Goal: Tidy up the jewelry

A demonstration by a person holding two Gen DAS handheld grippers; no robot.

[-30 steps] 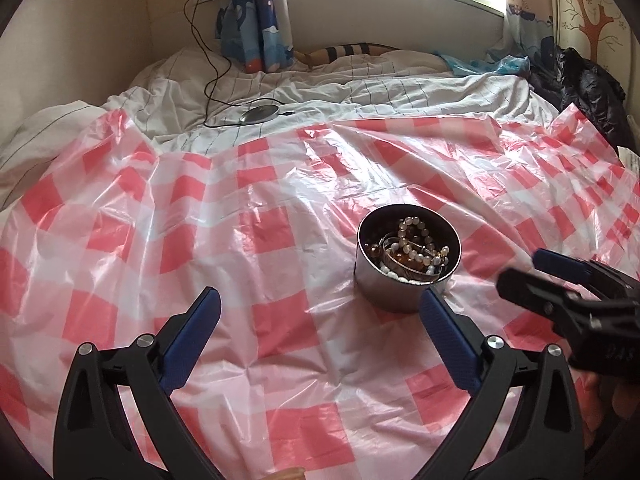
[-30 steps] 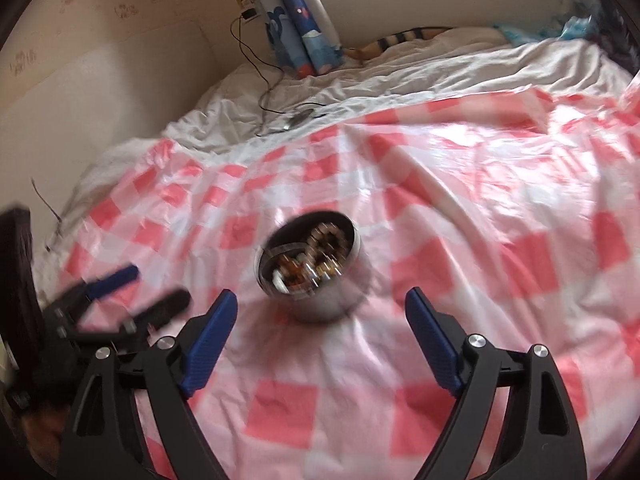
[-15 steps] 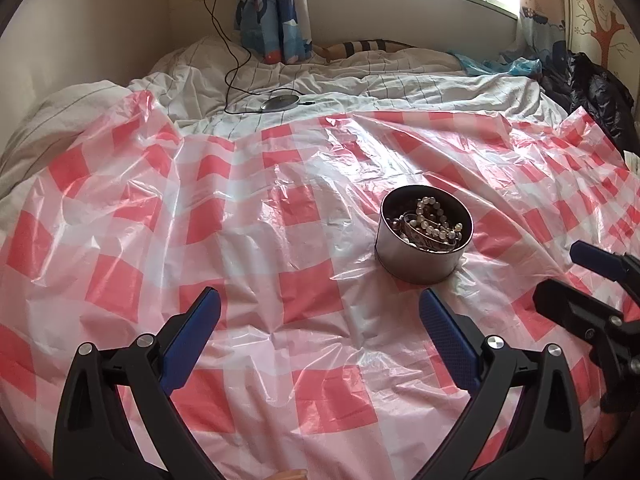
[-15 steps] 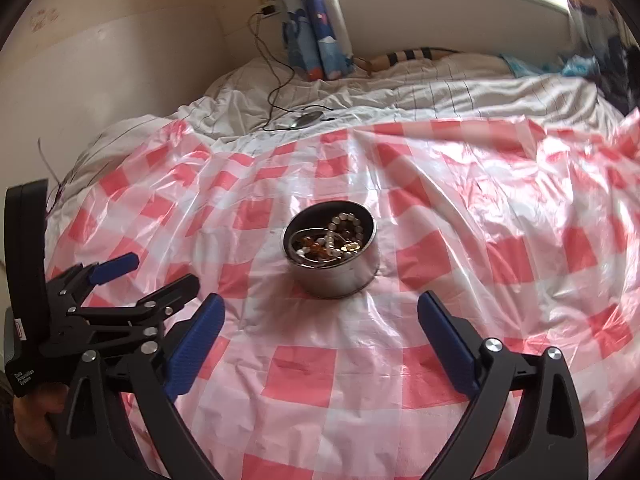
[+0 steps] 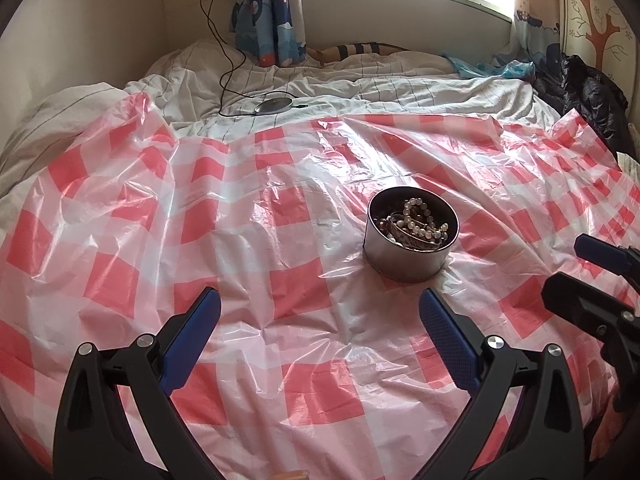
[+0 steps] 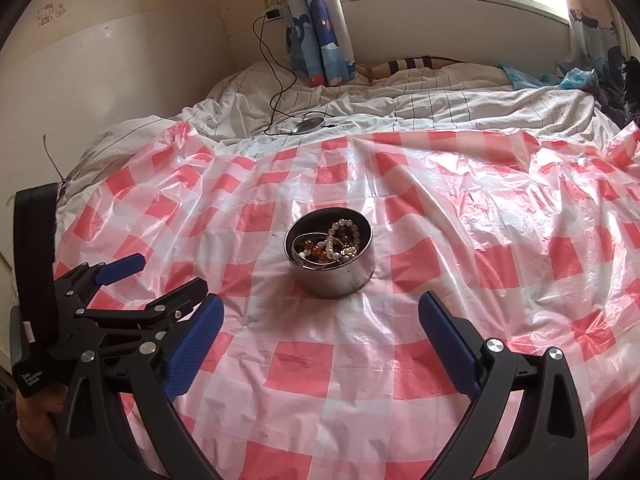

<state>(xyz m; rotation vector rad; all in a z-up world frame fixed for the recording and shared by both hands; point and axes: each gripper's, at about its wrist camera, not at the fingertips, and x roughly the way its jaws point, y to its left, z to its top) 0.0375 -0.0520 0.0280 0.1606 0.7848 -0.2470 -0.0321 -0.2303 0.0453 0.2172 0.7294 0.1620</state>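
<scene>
A round metal tin [image 5: 404, 258] stands on the red-and-white checked plastic sheet [image 5: 240, 240]; it also shows in the right wrist view [image 6: 336, 276]. It holds a tangle of jewelry: a pearl bead bracelet [image 5: 420, 216], amber beads [image 6: 314, 246] and metal bangles. My left gripper [image 5: 320, 332] is open and empty, short of the tin and to its left. My right gripper [image 6: 320, 332] is open and empty, just short of the tin. Each gripper shows in the other's view, the right [image 5: 592, 276] and the left [image 6: 152, 280], both open.
The sheet lies over a bed with white striped bedding [image 5: 360, 84]. A grey round device [image 5: 274, 106] with a black cable [image 5: 224, 76] lies behind the sheet. Blue patterned curtains [image 6: 316, 20] and a window are at the back. Dark clothing [image 5: 580, 92] is piled at far right.
Both grippers have pulled back and risen, so the tin looks farther away. Both stayed open and empty. The tin has not moved.
</scene>
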